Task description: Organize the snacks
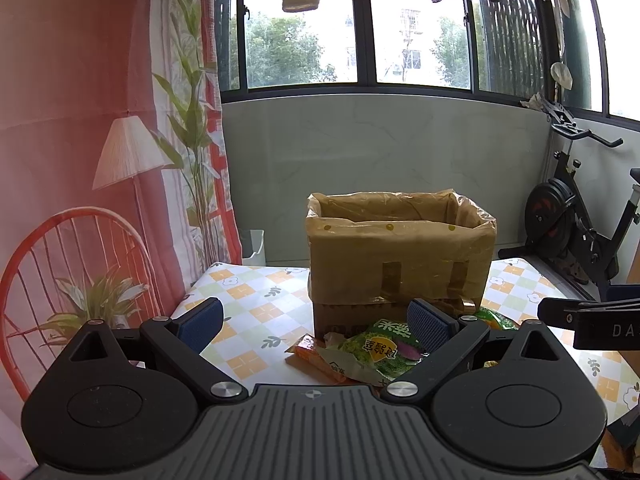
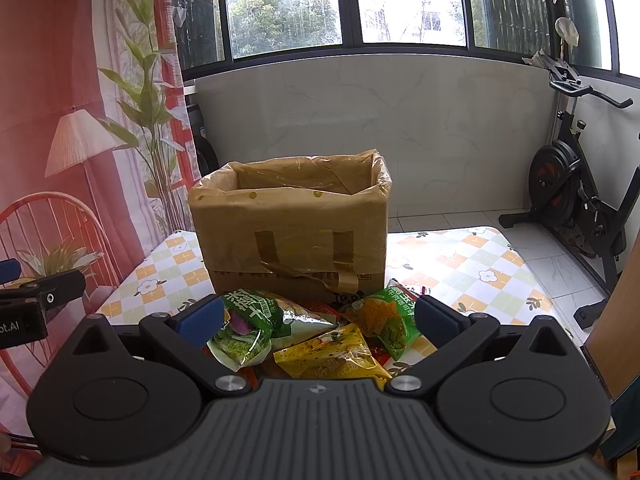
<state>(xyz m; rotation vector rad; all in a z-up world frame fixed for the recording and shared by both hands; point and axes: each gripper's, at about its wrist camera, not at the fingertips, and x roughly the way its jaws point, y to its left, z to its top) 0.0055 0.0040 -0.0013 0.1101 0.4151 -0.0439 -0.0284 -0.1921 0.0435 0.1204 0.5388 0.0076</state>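
Observation:
A cardboard box (image 1: 400, 256) lined with clear plastic stands open on the checked tablecloth (image 1: 248, 300); it also shows in the right wrist view (image 2: 292, 224). A pile of snack packets lies in front of it: a green packet (image 1: 380, 348) (image 2: 248, 328), an orange packet (image 1: 316, 356), a yellow packet (image 2: 332, 356) and a green-orange packet (image 2: 384, 316). My left gripper (image 1: 316, 320) is open and empty, just left of the pile. My right gripper (image 2: 320, 316) is open and empty, above the pile.
An exercise bike (image 2: 576, 188) stands on the tiled floor at the right. A printed backdrop (image 1: 80, 140) with a lamp and chair hangs at the left. The table's far edge (image 2: 440, 234) lies behind the box. A brown board (image 2: 616, 320) stands at the right.

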